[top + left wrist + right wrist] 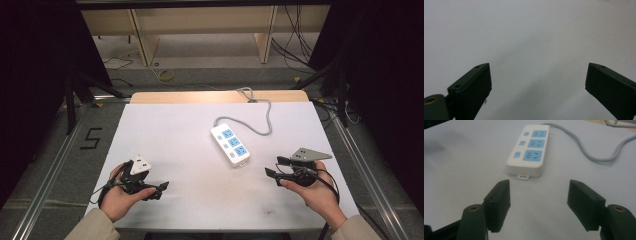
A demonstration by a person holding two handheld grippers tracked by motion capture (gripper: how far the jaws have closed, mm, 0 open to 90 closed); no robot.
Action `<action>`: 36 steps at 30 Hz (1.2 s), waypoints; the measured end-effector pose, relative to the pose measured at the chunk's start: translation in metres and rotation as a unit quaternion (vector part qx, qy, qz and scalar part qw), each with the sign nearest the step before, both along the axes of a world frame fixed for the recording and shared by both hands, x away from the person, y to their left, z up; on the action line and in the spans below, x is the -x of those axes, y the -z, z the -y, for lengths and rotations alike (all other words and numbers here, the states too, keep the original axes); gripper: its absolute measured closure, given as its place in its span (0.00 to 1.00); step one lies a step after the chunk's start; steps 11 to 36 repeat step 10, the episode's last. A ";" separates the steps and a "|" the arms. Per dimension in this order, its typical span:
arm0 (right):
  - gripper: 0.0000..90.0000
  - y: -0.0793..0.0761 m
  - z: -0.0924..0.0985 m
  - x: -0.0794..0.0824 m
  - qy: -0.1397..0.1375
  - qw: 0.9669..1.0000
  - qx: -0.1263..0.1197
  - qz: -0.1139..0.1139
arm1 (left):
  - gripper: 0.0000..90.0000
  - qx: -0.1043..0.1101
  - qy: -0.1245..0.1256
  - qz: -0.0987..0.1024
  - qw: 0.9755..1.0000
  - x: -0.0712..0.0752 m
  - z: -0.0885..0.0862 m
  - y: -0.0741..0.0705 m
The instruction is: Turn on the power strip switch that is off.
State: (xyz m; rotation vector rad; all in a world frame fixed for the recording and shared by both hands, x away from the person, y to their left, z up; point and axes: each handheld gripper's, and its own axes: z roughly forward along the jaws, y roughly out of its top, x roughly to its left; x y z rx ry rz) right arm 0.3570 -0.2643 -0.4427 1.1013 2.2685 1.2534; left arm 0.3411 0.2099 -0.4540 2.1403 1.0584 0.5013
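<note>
Power strip (pixel 230 144) lies flat on the white counter (pixel 175 130), ahead of both tools and between them, nearer the right tool (pixel 274 168) than the left tool (pixel 161 189). In the right gripper view the power strip (pixel 530 149) sits just beyond the gap of that tool (pixel 539 202), a little left of its centre line, apart from both jaws. It is a white oblong block with rounded corners, carrying three blue socket faces in a row and a small blue switch beside each. A small hanging loop sticks out from the short end nearest the right tool. A grey cord (pixel 260 122) leaves the far end, curves away to the right and runs off the back edge of the counter. No brand or writing can be read on it.

The right tool stands wide open with nothing between its jaws, held in the person's right hand (pixel 315 192) low over the counter. The left tool (pixel 537 82) is likewise spread wide and holds nothing, looking at bare white counter; the left hand (pixel 120 197) grips it near the front left corner, well apart from the power strip.

On the floor beyond the left tool, a dark mark shaped like a 5 (pixel 91 138) shows beside the counter.
</note>
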 end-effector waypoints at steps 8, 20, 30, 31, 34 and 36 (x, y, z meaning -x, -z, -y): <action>0.39 0.000 0.003 0.004 0.003 1.000 -0.004 0.006 | 0.07 -0.001 0.002 0.001 1.000 0.000 0.000 0.000; 0.38 0.001 0.004 0.004 0.004 1.000 -0.005 0.007 | 0.07 0.001 0.001 0.000 1.000 0.000 0.001 0.000; 0.38 0.001 0.004 0.004 0.004 1.000 -0.005 0.007 | 0.07 0.001 0.001 0.000 1.000 0.000 0.001 0.000; 0.38 0.001 0.004 0.004 0.004 1.000 -0.005 0.007 | 0.07 0.001 0.001 0.000 1.000 0.000 0.001 0.000; 0.38 0.001 0.004 0.004 0.004 1.000 -0.005 0.007 | 0.07 0.001 0.001 0.000 1.000 0.000 0.001 0.000; 0.38 0.001 0.004 0.004 0.004 1.000 -0.005 0.007 | 0.07 0.001 0.001 0.000 1.000 0.000 0.001 0.000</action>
